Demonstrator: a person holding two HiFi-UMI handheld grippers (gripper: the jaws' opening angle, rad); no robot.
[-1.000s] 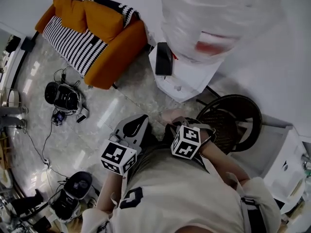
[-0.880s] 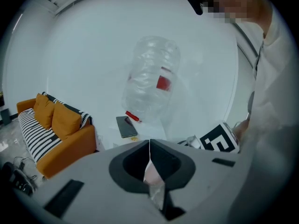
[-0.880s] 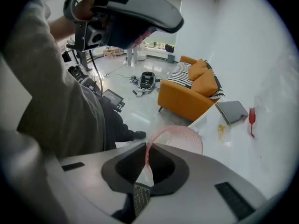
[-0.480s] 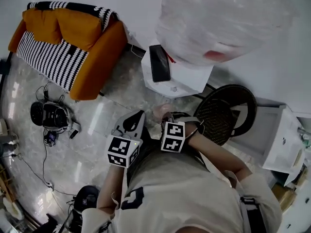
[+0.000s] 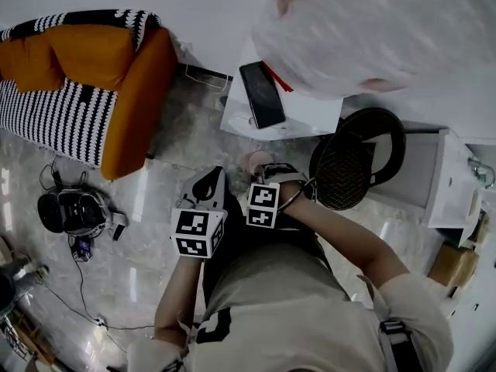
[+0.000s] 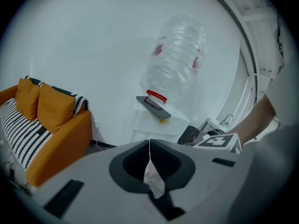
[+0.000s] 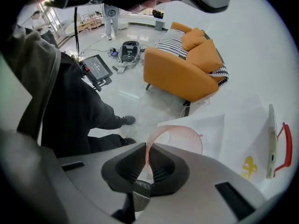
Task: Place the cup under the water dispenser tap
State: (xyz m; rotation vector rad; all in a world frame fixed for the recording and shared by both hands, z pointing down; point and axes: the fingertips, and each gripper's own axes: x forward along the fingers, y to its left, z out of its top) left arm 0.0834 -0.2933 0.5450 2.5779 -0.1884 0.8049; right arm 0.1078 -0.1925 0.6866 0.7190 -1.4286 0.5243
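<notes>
Pinching one cup, right claw; one dispenser, one phone.

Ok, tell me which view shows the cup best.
The right gripper view: the pink cup sits close up, its rim pinched in the right gripper. The head view shows only a small pink part of it. The left gripper view doesn't show it clearly.

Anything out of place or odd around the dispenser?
A phone lies flat on top of the water dispenser, right beside the bottle. That is an odd spot for electronics. No spill or damage is visible.
</notes>
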